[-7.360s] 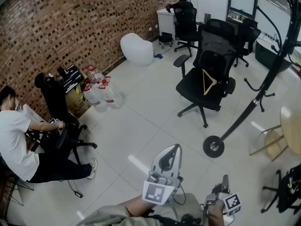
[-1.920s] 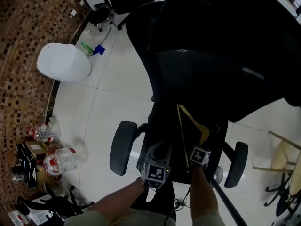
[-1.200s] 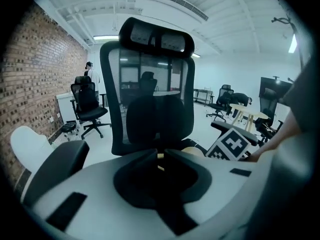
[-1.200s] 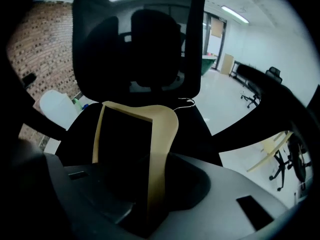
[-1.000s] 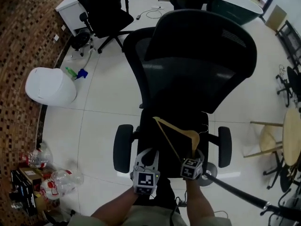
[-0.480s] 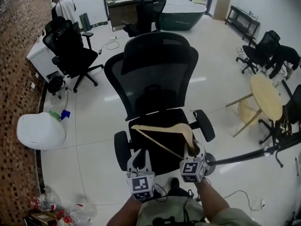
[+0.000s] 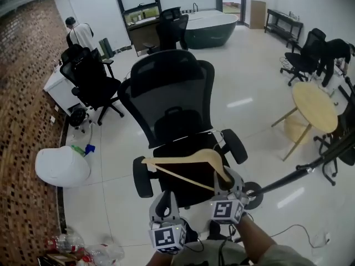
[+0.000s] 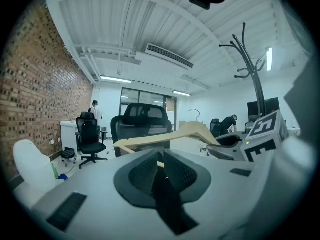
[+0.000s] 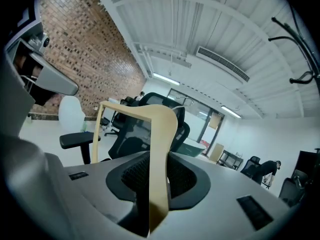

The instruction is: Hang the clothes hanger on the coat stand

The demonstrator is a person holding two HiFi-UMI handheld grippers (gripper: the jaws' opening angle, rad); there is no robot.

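Right tool (image 7: 223, 180) (image 9: 157, 173): holding the hanger. Its pads clamp one end of the wooden shoulder, which stands upright between them.
Left tool (image 7: 165, 203) (image 8: 159, 166): narrow, with the pads drawn together and nothing between them. It sits just left of the right tool, below the hanger's lower bar and apart from it.
Hanger (image 7: 183, 160) (image 8: 165, 136) (image 9: 160, 134): pale wood, held roughly level in the air over the chair seat. The shoulders and lower bar run leftward from the right tool. It is not on the stand.
Hook (image 8: 194, 113): thin wire, rising from the hanger's middle.
Chair (image 7: 166, 93): black mesh office chair, straight ahead of both tools.
Stand (image 7: 299, 170) (image 8: 247, 59) (image 9: 300, 34): black. Its round base is on the floor just right of the chair's base, and the pole slants off to the right in the head view. The curved arms at its top show high above the hanger in both gripper views.
Floor (image 7: 260, 93): glossy white tile.
Table (image 7: 313, 101): round, wooden, well right of the chair.
Wall (image 7: 22, 93): brick, along the left.
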